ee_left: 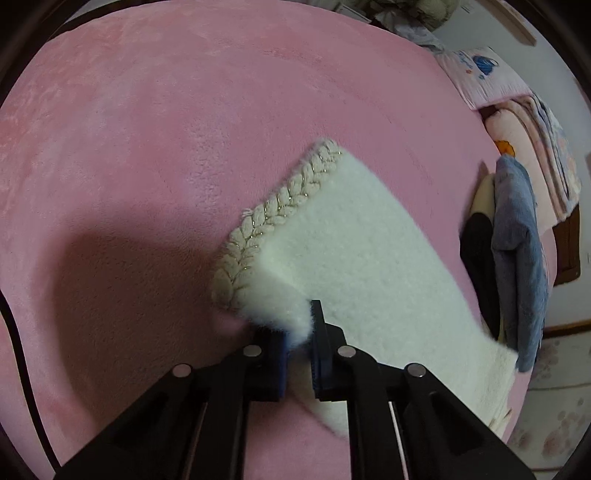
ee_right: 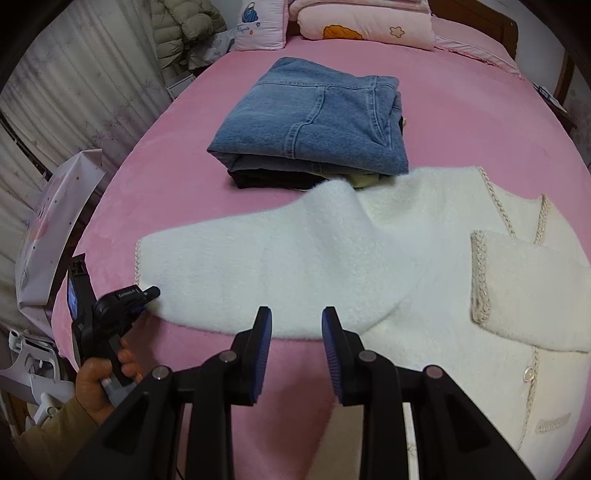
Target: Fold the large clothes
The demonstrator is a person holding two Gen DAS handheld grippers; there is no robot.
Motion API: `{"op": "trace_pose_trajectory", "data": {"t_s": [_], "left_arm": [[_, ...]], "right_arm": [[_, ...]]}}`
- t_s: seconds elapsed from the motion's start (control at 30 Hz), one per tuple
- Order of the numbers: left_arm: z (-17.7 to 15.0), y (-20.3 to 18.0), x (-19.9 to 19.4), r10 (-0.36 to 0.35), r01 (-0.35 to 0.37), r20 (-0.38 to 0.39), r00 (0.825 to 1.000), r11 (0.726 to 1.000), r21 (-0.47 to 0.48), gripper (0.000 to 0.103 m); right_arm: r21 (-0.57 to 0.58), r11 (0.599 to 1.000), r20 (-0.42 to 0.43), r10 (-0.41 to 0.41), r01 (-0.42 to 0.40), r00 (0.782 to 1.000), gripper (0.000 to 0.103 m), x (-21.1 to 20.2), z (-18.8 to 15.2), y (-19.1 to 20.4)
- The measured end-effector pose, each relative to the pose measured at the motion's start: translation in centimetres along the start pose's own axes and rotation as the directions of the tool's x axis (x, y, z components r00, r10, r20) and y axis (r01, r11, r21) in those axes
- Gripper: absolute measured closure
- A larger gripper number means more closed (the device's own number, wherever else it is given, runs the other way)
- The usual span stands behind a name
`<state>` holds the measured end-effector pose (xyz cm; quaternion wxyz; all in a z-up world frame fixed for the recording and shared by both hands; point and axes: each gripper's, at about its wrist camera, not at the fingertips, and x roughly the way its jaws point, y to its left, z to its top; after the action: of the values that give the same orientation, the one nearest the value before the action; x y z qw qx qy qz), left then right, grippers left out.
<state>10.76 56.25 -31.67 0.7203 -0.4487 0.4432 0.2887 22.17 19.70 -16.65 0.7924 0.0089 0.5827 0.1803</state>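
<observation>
A white fluffy cardigan with braided cream trim lies on the pink bed. One sleeve stretches out to the left; the other sleeve is folded over the body. My left gripper is shut on the outstretched sleeve's cuff, pinching its lower edge; it also shows in the right wrist view at the sleeve's end. My right gripper is open and empty, just above the sleeve's near edge.
Folded blue jeans sit on a small pile of dark and pale clothes behind the cardigan, also in the left wrist view. Pillows lie at the headboard. A white box and curtains stand left of the bed.
</observation>
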Motion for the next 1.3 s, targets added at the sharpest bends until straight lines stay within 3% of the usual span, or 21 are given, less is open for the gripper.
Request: {"op": "trace_pose_trajectory", "data": {"t_s": [0.1,0.23,0.33,0.37,0.47,0.57,0.63,0.7,0.77,0.83,0.93,1.03,1.1,1.13,1.3], "left_arm": [[-0.1,-1.7,-2.2,-0.010,0.008,0.053,0.999,0.999,0.036,0.097],[-1.2,-6.9,-7.2,-0.138,0.121,0.115,0.984,0.983,0.139,0.097],[-3.7,-13.4,-11.4,-0.272,0.229,0.121,0.955,0.931,0.283,0.097],[-4.7,-15.4,-12.5,-0.311,0.260,0.113,0.944,0.908,0.327,0.097],[-9.8,-23.1,-15.5,-0.444,0.376,0.035,0.895,0.797,0.473,0.097],[-17.3,-30.9,-16.9,-0.531,0.483,-0.110,0.840,0.640,0.597,0.096],[-22.0,-34.6,-16.3,-0.512,0.488,-0.179,0.840,0.570,0.661,0.076],[-26.9,-37.5,-14.8,-0.439,0.463,-0.240,0.866,0.522,0.716,0.019],[-30.3,-38.9,-13.6,-0.369,0.403,-0.232,0.900,0.501,0.766,0.015],[-32.2,-39.1,-12.5,-0.334,0.400,-0.260,0.906,0.470,0.787,0.015],[-33.6,-38.1,-11.0,-0.249,0.328,-0.232,0.940,0.487,0.809,0.015],[-33.6,-34.1,-10.3,-0.181,0.194,-0.115,0.977,0.515,0.835,0.015],[-32.9,-32.2,-9.6,-0.145,0.124,-0.053,0.988,0.536,0.835,0.015],[-32.0,-30.8,-9.4,-0.120,0.097,-0.036,0.992,0.556,0.825,0.015],[-28.0,-24.3,-7.2,-0.007,0.004,0.001,1.000,0.720,0.694,0.015]], "right_arm": [[0.030,1.000,0.001,0.007,-0.007,1.000,0.075,-0.5,-0.4,-1.4],[0.080,0.997,0.009,0.012,-0.013,1.000,0.075,-1.5,-1.4,-4.3],[0.132,0.991,0.020,0.015,-0.018,1.000,0.075,-2.4,-2.2,-7.4],[0.148,0.989,0.026,0.011,-0.014,1.000,0.075,-2.8,-2.4,-8.4],[0.200,0.980,0.058,-0.016,0.004,0.998,0.075,-4.7,-3.1,-12.2],[0.259,0.965,0.089,-0.065,0.040,0.994,0.075,-7.1,-4.3,-17.2],[0.288,0.955,0.093,-0.102,0.071,0.990,0.075,-8.4,-5.3,-20.5],[0.319,0.940,0.083,-0.154,0.120,0.985,0.075,-9.3,-6.3,-23.7],[0.350,0.924,0.069,-0.190,0.154,0.979,0.075,-10.0,-7.4,-26.6],[0.380,0.910,0.060,-0.207,0.169,0.977,0.074,-10.6,-8.5,-29.0],[0.415,0.896,0.053,-0.193,0.154,0.980,0.074,-10.5,-9.6,-32.0],[0.417,0.901,0.048,-0.151,0.118,0.987,0.074,-9.2,-9.7,-33.0],[0.405,0.912,0.041,-0.091,0.067,0.995,0.074,-7.7,-9.3,-33.2],[0.398,0.917,0.039,-0.058,0.037,0.998,0.074,-6.8,-8.9,-33.1],[0.339,0.936,0.028,0.087,-0.091,0.996,0.074,-1.7,-5.3,-31.6]]}}
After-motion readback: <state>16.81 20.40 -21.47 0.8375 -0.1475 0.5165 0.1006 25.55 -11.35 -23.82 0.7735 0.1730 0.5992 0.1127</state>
